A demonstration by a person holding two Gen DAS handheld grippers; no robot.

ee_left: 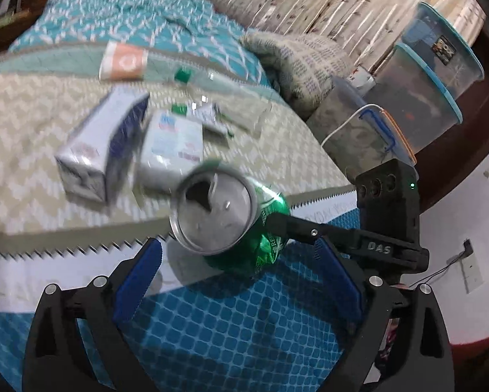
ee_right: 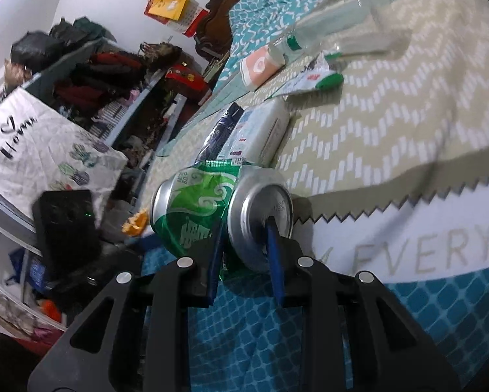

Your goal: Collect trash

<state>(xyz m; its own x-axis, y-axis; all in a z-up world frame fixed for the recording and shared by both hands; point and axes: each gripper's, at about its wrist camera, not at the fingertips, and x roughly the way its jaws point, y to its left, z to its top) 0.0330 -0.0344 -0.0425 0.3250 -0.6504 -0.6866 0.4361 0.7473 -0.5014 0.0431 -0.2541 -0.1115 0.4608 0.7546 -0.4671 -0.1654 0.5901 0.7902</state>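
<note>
Can (ee_right: 218, 215), crushed green, centre frame above the bed (ee_right: 391, 130), pinched at its base by the right gripper (ee_right: 246, 261); left gripper (ee_left: 237, 281) gapes empty beneath; keep the pinch firm, left jaws clear.

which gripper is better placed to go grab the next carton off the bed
Left. The left gripper is open and empty, facing the cartons. The right gripper is shut on the crushed green can.
</note>
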